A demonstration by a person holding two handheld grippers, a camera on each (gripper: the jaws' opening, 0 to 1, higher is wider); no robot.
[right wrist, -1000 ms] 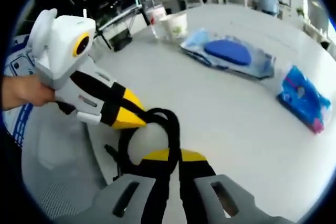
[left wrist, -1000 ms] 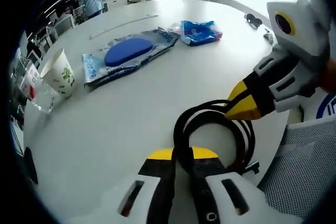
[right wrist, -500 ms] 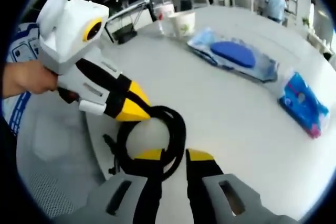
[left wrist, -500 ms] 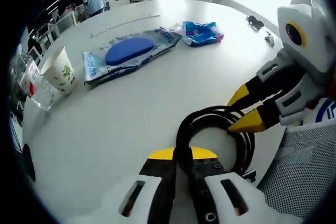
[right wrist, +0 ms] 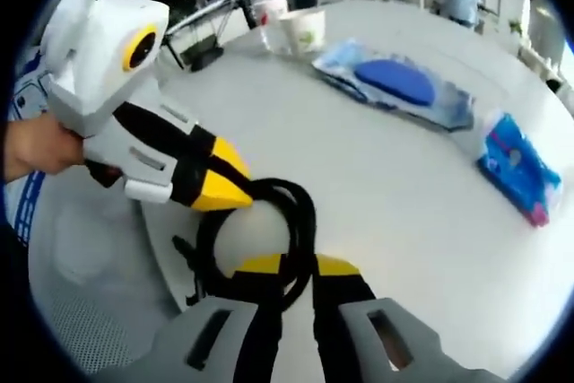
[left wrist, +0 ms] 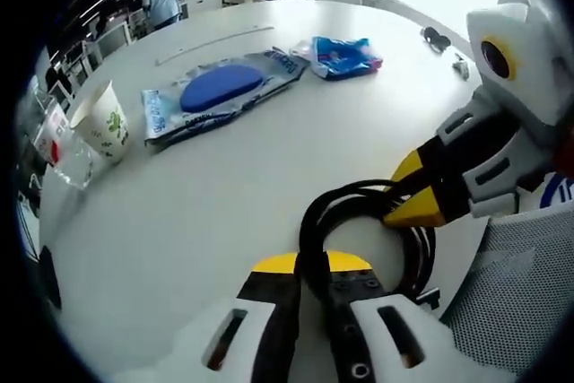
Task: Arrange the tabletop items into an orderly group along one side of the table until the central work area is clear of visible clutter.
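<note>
Your left gripper (left wrist: 311,277) is closed tight on the coiled black cable (left wrist: 359,221), at the near edge of the white table (left wrist: 224,186), with one strand pinched between its jaws. Your right gripper (right wrist: 296,268) has its jaws narrow around the opposite side of the same coil, but I cannot tell if they really press it. I judge that two grips keep the loops together so the cable does not spring open when you carry it. The other items lie far from you: the blue pad in clear wrapper (left wrist: 215,89), the blue packet (left wrist: 343,54), and at the far left the paper cup (left wrist: 100,123). The cable probably belongs beside them.
</note>
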